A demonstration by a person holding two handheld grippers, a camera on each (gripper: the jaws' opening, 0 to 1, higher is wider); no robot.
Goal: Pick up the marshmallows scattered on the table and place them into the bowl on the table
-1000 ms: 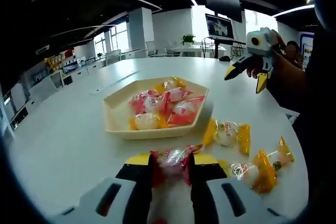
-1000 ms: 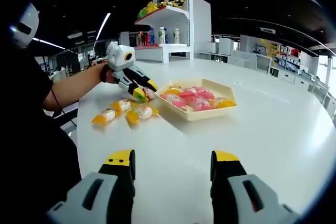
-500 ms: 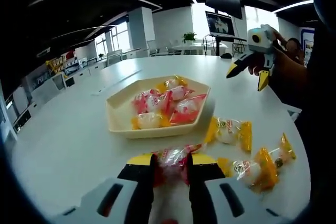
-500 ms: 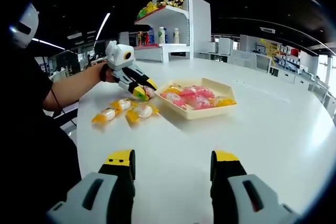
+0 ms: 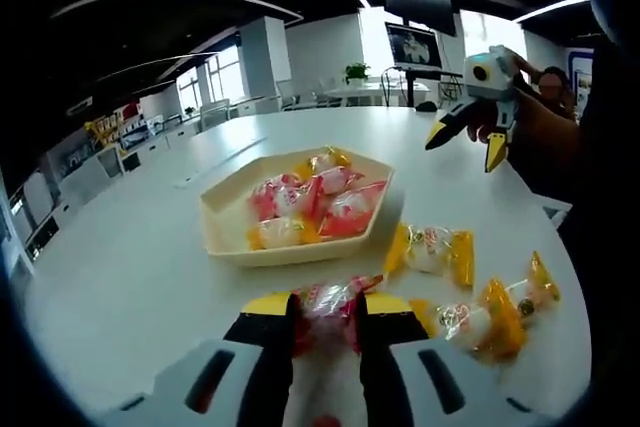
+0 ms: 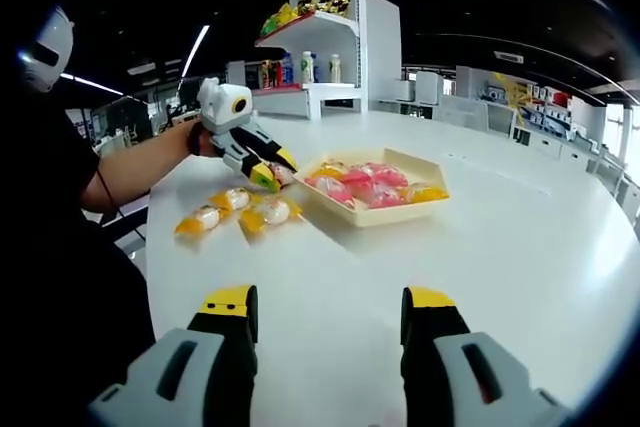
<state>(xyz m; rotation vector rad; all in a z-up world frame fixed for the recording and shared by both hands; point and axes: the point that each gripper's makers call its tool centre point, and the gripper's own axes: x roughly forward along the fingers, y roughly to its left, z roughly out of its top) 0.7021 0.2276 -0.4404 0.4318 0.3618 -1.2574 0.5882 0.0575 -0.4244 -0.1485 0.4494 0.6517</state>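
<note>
My left gripper (image 5: 325, 309) is shut on a red-wrapped marshmallow (image 5: 328, 299), held just short of the cream bowl (image 5: 225, 237), which holds several red and yellow wrapped marshmallows (image 5: 310, 202). Two yellow-wrapped marshmallows (image 5: 432, 250) (image 5: 487, 319) lie on the white table to the right of the bowl. In the right gripper view the left gripper (image 6: 270, 173) hovers beside the bowl (image 6: 372, 215) with the red marshmallow (image 6: 282, 177) in it, and the two yellow ones (image 6: 205, 219) (image 6: 268, 213) lie below it. My right gripper (image 6: 328, 309) is open over bare table, well away from the bowl, and it also appears raised in the air (image 5: 465, 137).
The round white table (image 6: 500, 247) stretches wide past the bowl. A white shelf unit with goods (image 6: 320, 27) stands behind it. The person's arm (image 6: 140, 172) reaches in from the left. A screen (image 5: 418, 47) and desks stand far back.
The left gripper has risen slightly with the red marshmallow still in it, near the bowl. The right gripper has stayed where it was.
</note>
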